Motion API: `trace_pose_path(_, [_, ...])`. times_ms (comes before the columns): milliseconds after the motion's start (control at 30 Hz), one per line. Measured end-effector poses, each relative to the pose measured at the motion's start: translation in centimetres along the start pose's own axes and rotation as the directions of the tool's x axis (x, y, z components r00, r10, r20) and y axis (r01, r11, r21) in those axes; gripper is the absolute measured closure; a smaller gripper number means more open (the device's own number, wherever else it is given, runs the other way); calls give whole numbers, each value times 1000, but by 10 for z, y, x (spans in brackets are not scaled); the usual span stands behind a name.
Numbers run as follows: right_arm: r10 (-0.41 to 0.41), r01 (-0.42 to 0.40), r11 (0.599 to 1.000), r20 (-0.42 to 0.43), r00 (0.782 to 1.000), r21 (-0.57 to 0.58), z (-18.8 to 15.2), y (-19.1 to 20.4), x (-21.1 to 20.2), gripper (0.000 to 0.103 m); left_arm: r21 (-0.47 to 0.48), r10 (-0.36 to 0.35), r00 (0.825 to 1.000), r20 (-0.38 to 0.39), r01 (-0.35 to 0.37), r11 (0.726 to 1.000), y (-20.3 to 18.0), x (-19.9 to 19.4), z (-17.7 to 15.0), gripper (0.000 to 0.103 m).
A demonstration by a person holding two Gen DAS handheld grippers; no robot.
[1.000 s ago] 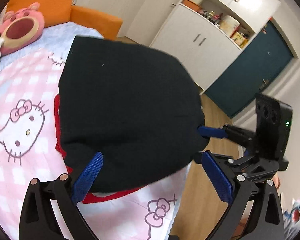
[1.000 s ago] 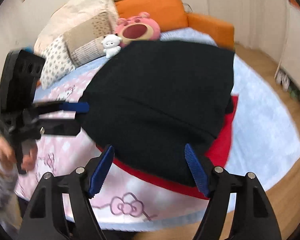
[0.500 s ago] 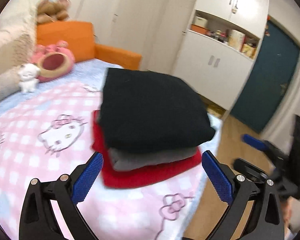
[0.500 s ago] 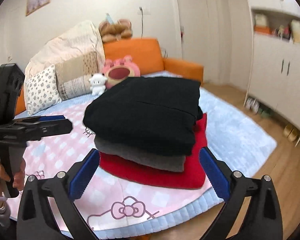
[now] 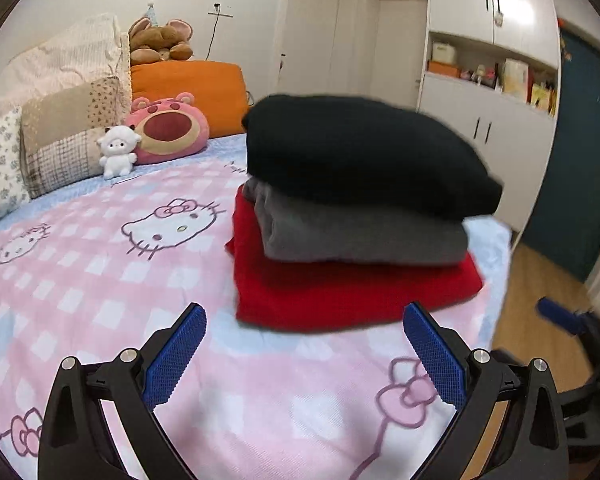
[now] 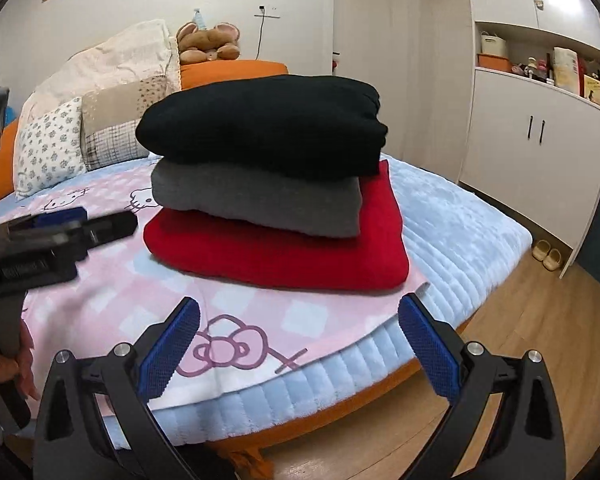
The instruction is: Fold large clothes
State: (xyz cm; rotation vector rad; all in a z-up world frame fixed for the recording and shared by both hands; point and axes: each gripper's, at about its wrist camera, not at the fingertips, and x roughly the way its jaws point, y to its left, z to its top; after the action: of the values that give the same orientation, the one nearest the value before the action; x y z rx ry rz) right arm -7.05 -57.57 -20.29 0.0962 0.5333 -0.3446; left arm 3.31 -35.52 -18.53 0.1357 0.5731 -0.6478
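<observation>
Left hand-held gripper (image 5: 304, 344): jaws spread wide, nothing between the blue pads, hovering over the pink blanket short of the pile.
Right hand-held gripper (image 6: 298, 336): jaws spread wide, holding nothing, at the bed's edge short of the pile.
Stack: black sweater (image 5: 360, 152) on top, grey sweater (image 5: 360, 232) in the middle, red sweater (image 5: 340, 292) at the bottom, all folded.
Stack position: on the bed (image 6: 460, 216), near its foot-end corner.
Blanket (image 5: 100, 264): pink check with cat faces, under the pile.
Cabinet (image 6: 540, 92): open shelf holding a white basket, boxes and small items too small to name.
</observation>
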Motion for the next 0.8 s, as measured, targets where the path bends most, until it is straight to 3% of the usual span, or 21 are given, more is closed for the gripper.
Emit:
trace_pose_path(333, [5,-7,999,53,999,33,-6,-5,4,5,-4,56,998,-28,-56,998,4,7,-14,3])
trace_pose_path(633, [11,-11,1000,113,994,7,0,-4,-2,5,10,76,997,9,-76,997,1,2,-12,3])
trace_pose_path(800, [40,-42,999,154,987,11,0,-8,-6,5,29,142,990,13,-142,989,-6,2,-10,3])
